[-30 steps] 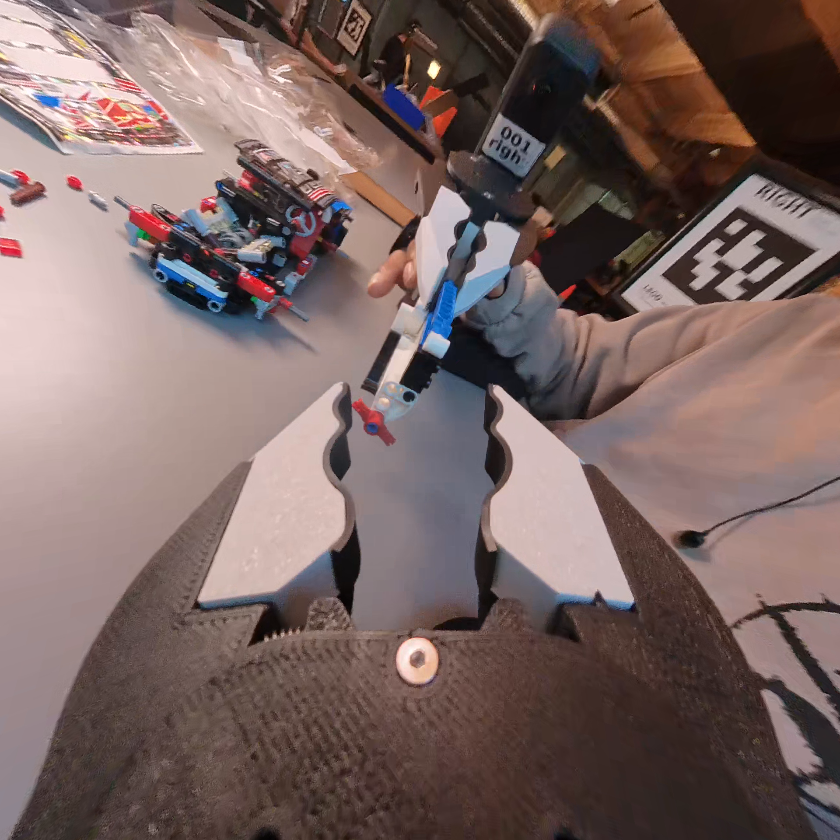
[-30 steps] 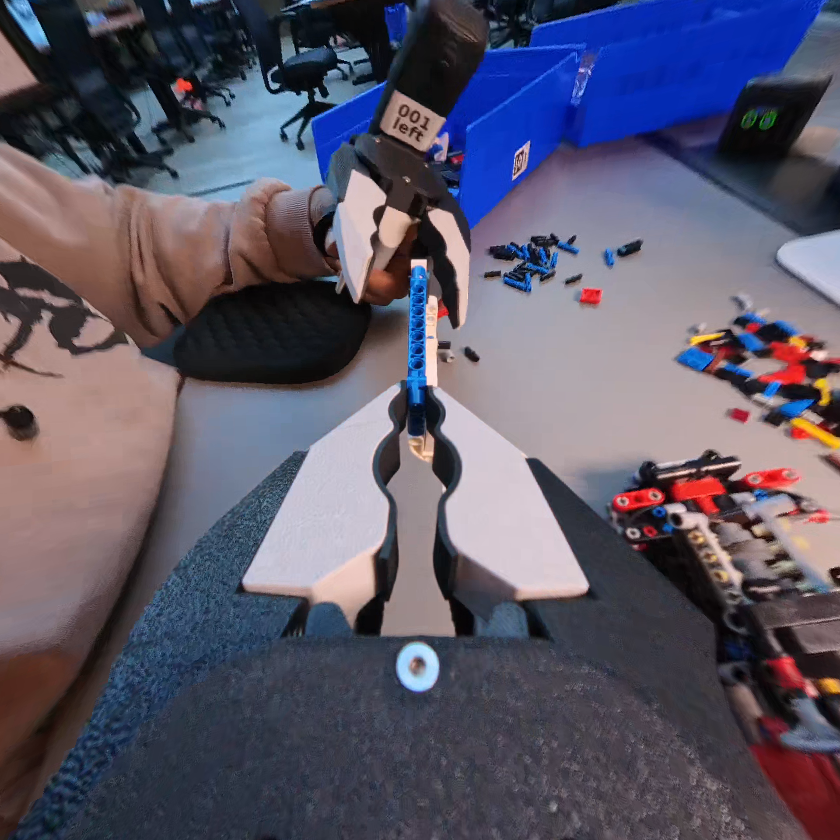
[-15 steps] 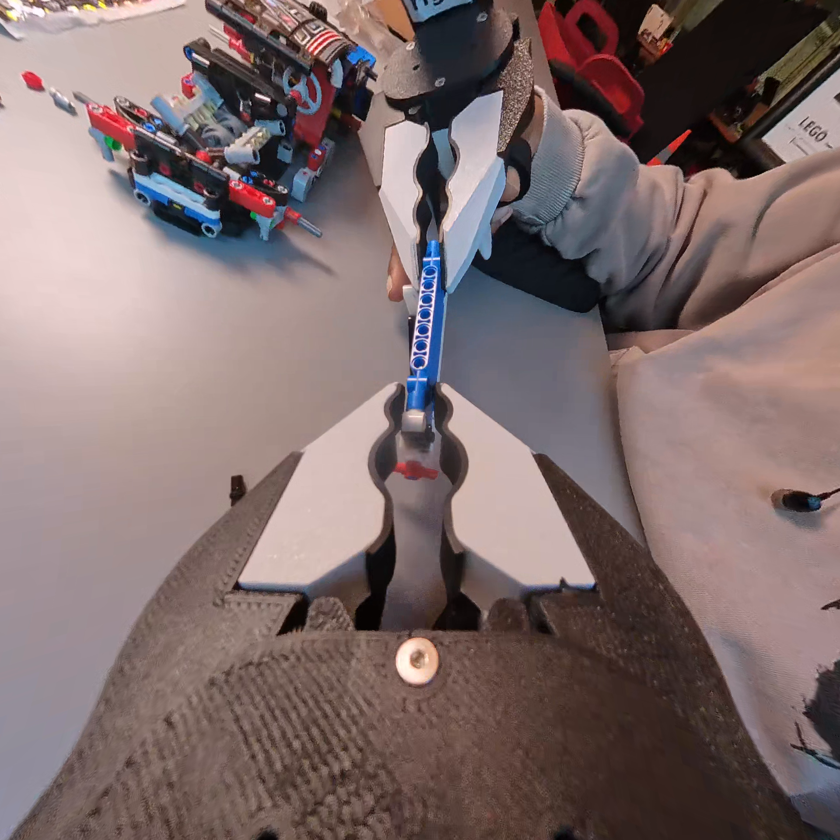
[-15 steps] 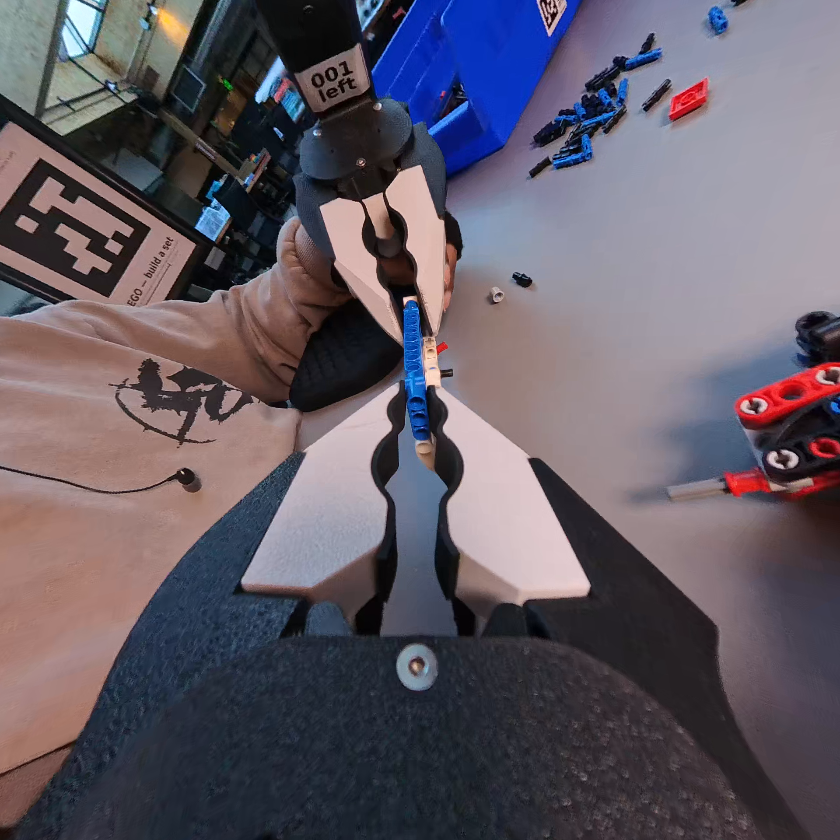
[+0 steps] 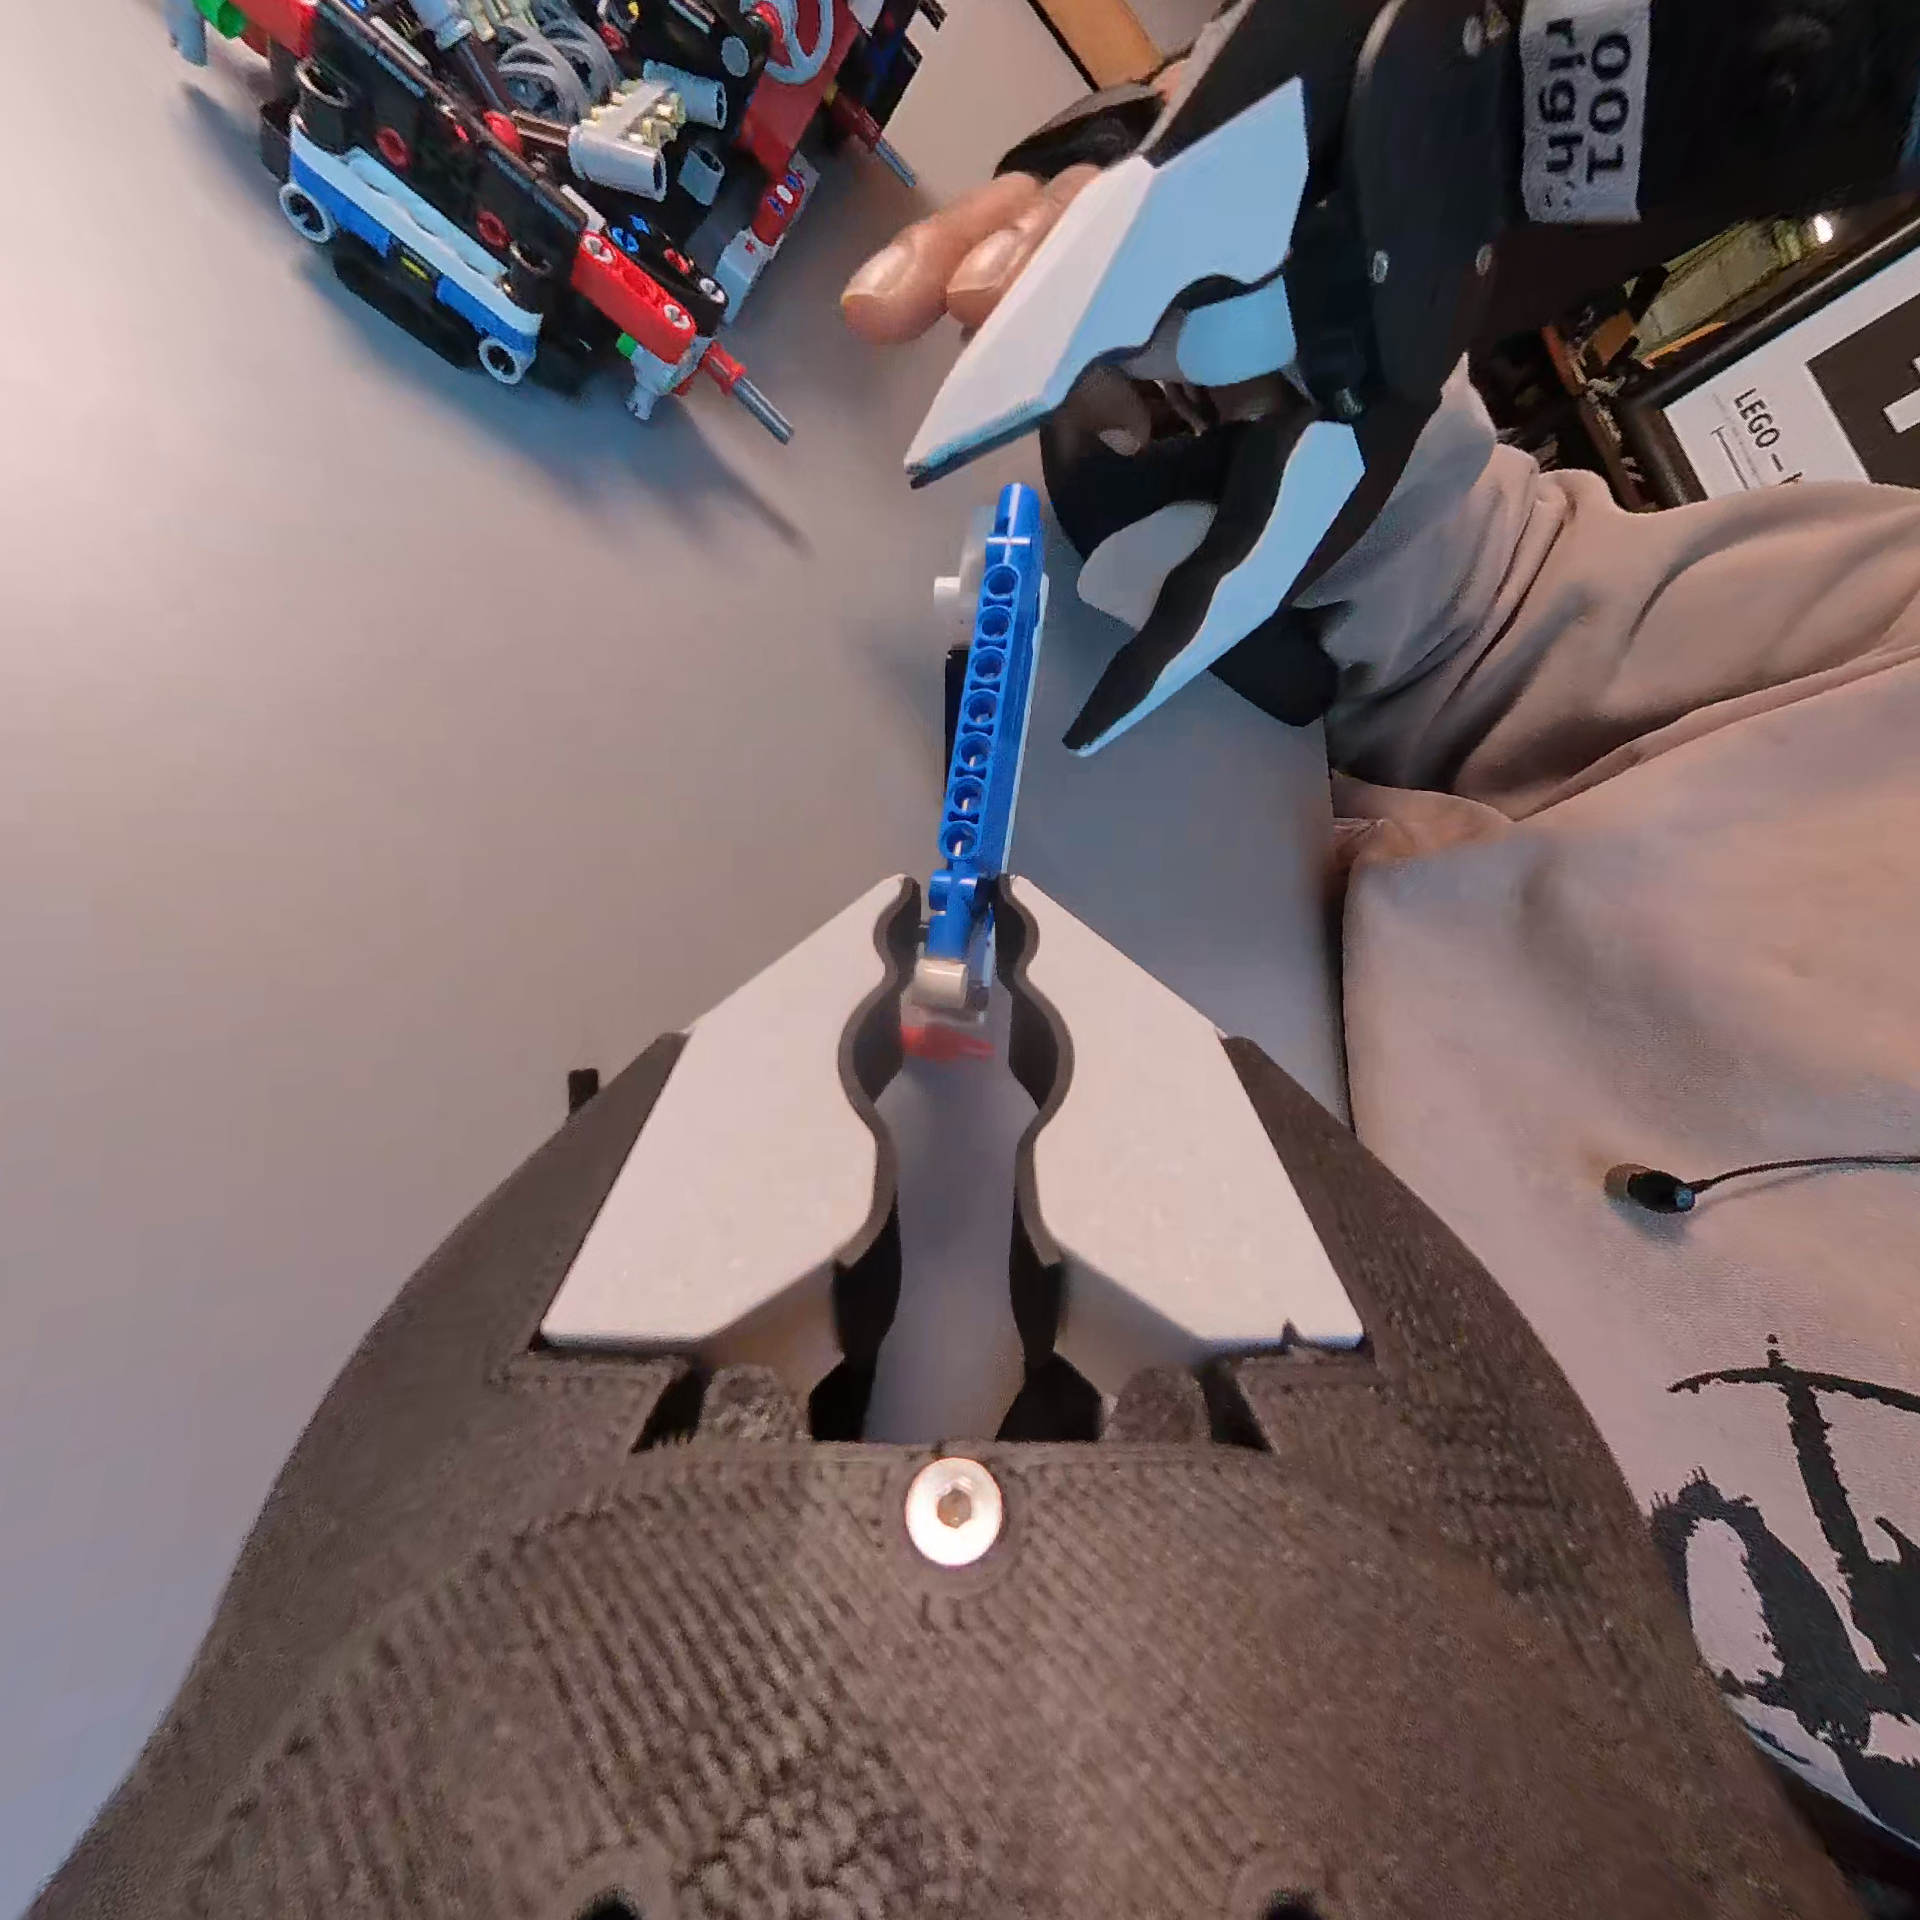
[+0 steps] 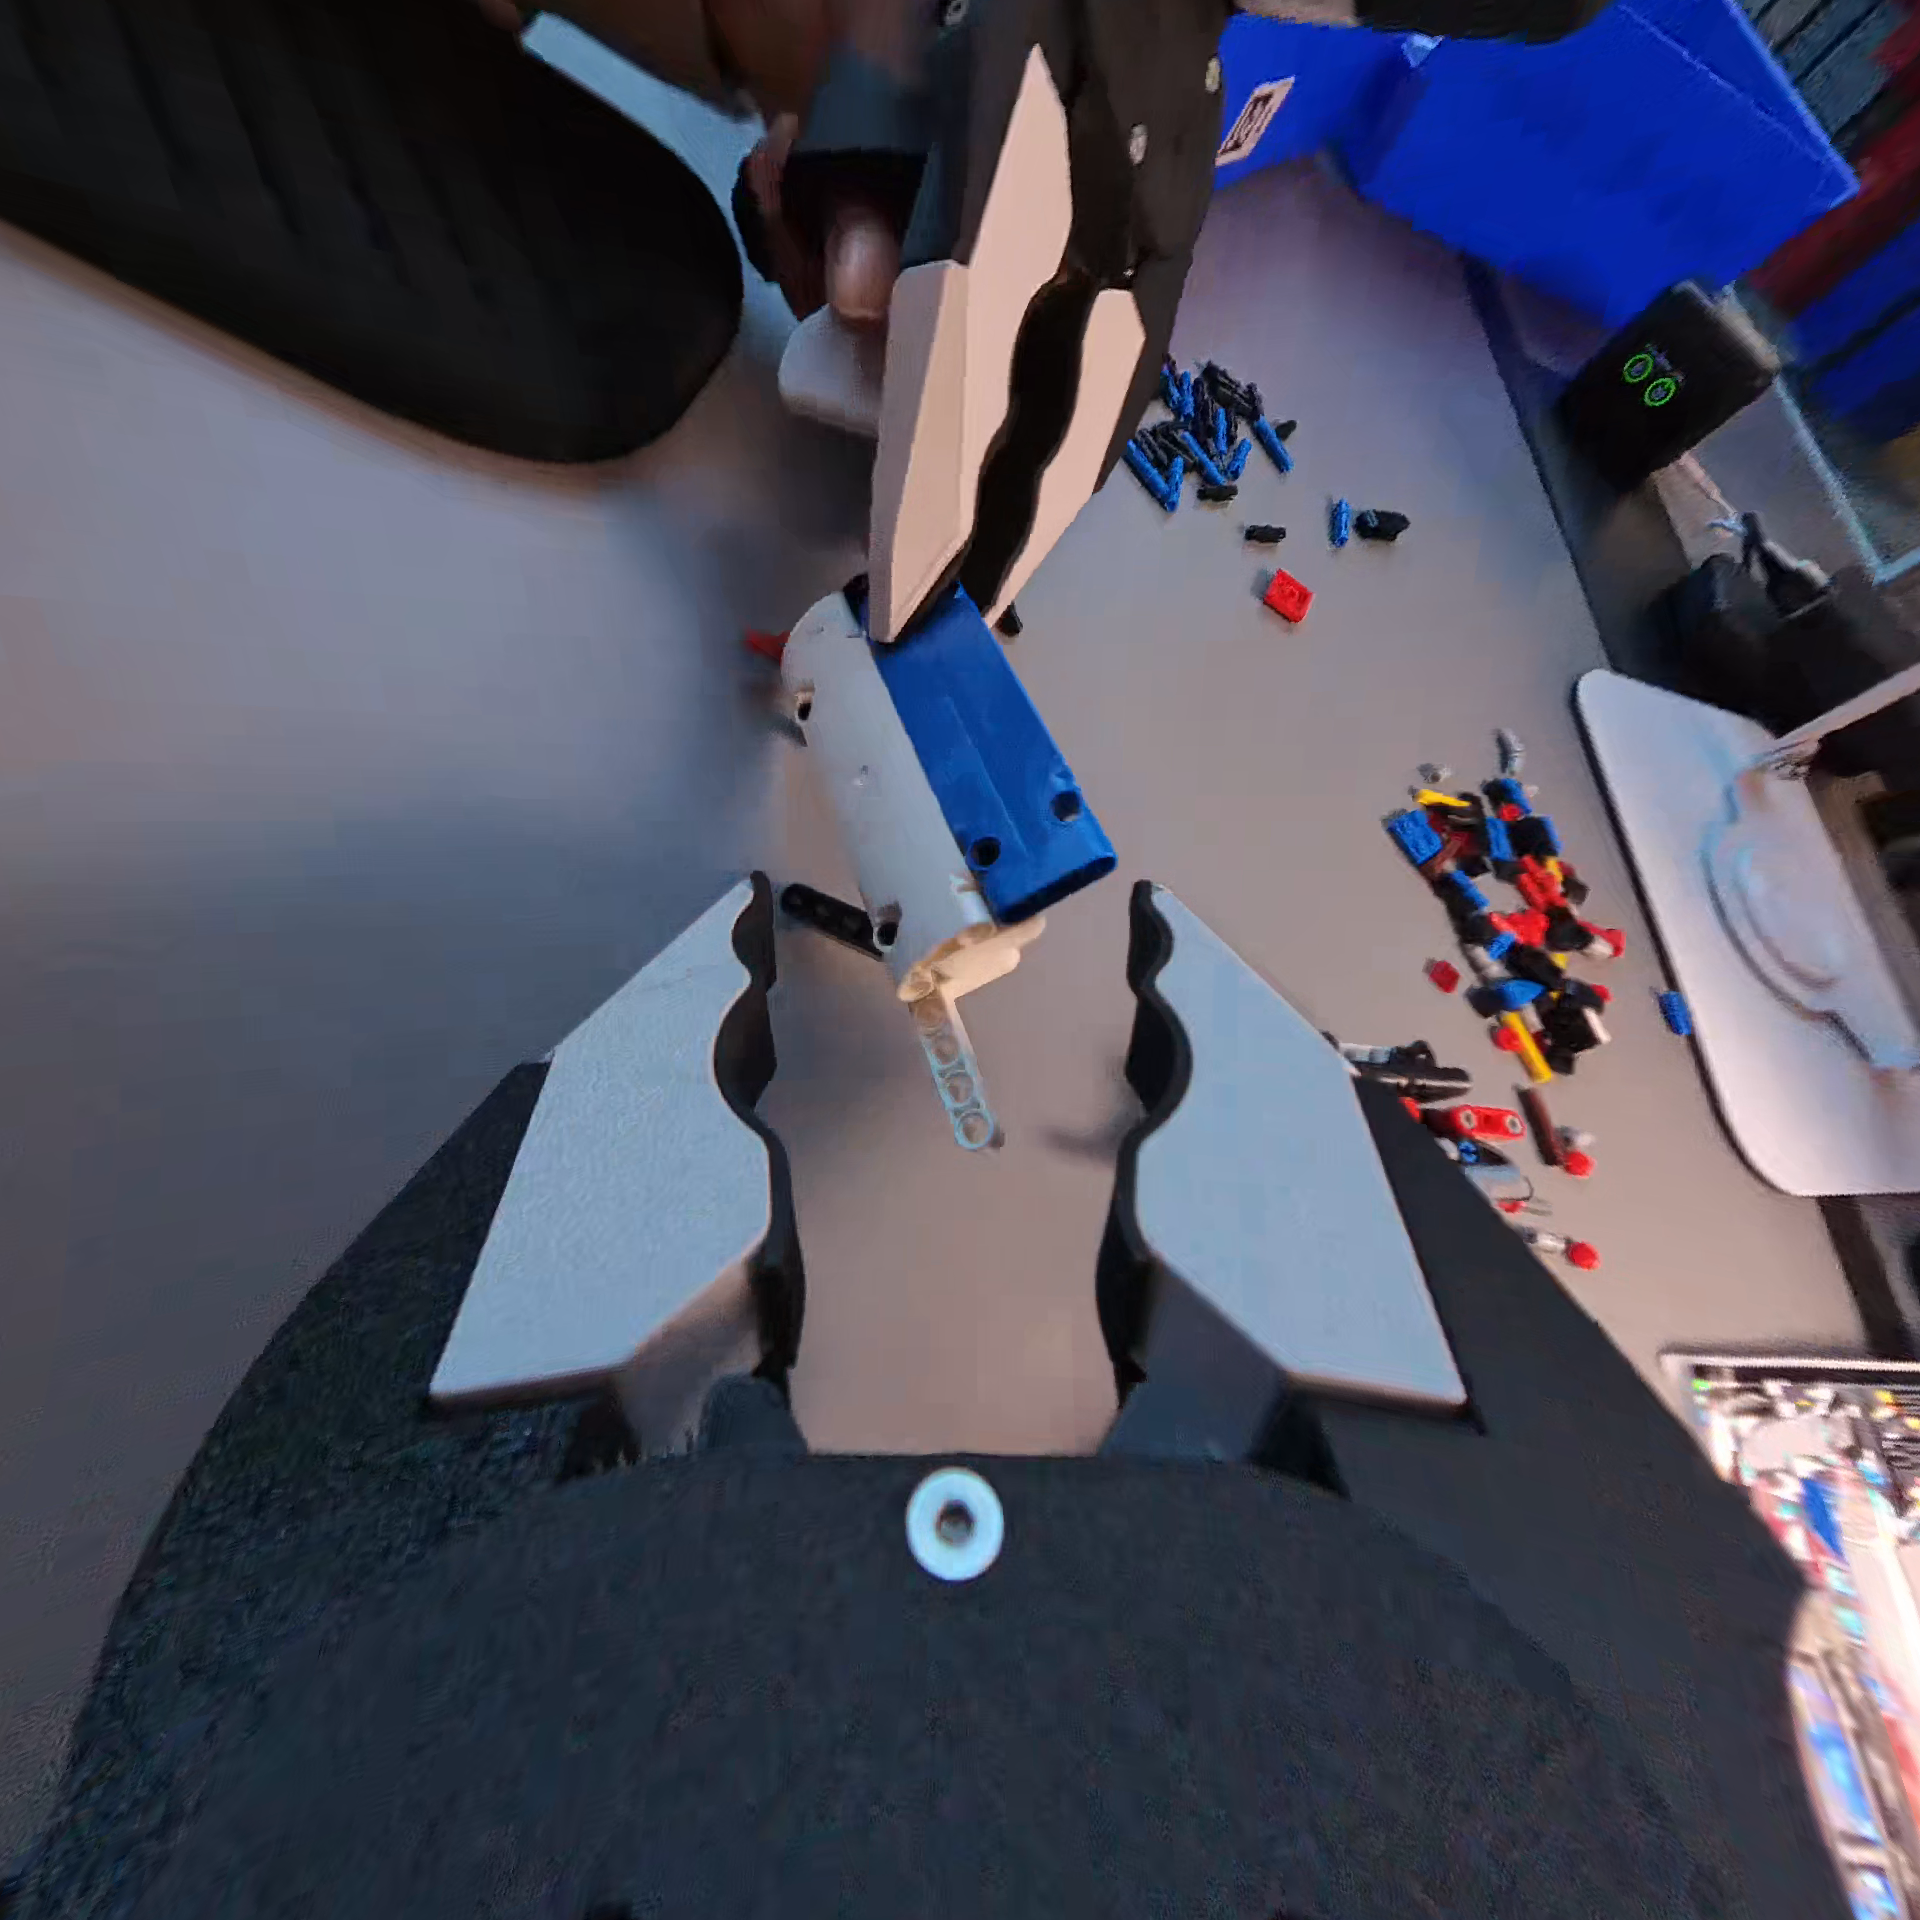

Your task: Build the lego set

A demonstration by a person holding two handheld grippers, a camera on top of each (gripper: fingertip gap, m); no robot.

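A blue and white lego sub-assembly with a long blue holed beam, a grey end and a small red pin is held above the grey table. My left gripper is shut on its near end. In the right wrist view the assembly hangs from the left gripper, with a thin grey beam sticking out below. My right gripper is open and empty, jaws wide, just in front of the assembly's free end. It also shows in the left wrist view, open beside the beam. The partly built red, black and blue car stands at the far left.
Loose pieces lie in a pile at the right, with blue and black pins and a red plate farther off. Blue bins, a black device, a white tray, a booklet and a black wrist rest surround the work area. One gripper's finger ends stand about 6 cm off the other's.
My left gripper closed on the assembly's end. My right gripper then let go of it, opened wide and drew back. The assembly now hangs from the left gripper alone.
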